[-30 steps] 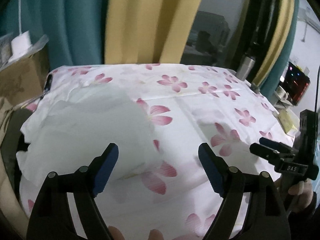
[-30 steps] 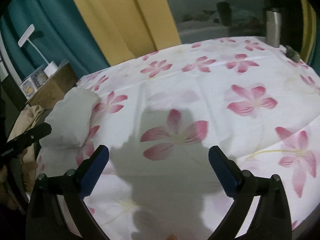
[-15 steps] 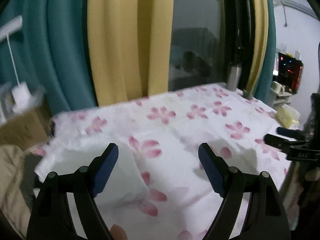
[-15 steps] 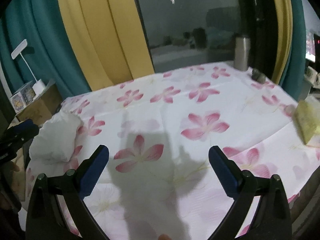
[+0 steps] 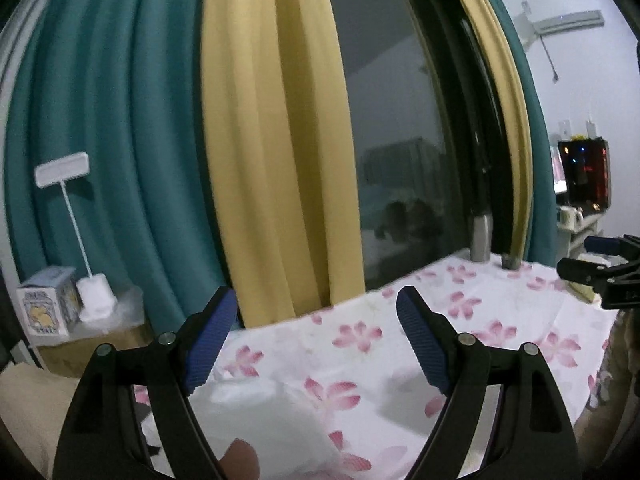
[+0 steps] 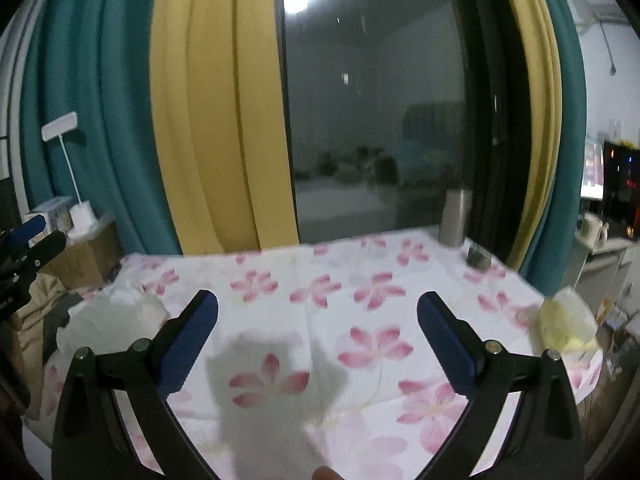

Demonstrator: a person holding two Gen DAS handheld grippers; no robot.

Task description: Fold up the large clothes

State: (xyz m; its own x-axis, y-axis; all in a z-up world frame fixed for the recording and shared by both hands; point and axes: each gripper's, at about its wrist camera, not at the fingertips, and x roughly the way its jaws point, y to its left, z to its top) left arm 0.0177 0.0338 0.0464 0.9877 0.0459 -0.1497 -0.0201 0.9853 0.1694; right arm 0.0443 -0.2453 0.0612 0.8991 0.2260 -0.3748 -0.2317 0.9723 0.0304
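Both jaws stand wide and empty on our left gripper (image 5: 316, 344) and right gripper (image 6: 318, 344). We see the white garment (image 6: 116, 316) bunched at nine o'clock on the tabletop (image 6: 400, 320); soft, light, floppy, so we would pinch two edge corners.

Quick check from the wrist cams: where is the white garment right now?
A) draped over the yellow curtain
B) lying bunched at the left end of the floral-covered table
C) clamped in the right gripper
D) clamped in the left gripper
B: the white garment lies bunched on the floral tablecloth, and both the left gripper and the right gripper are open and empty.
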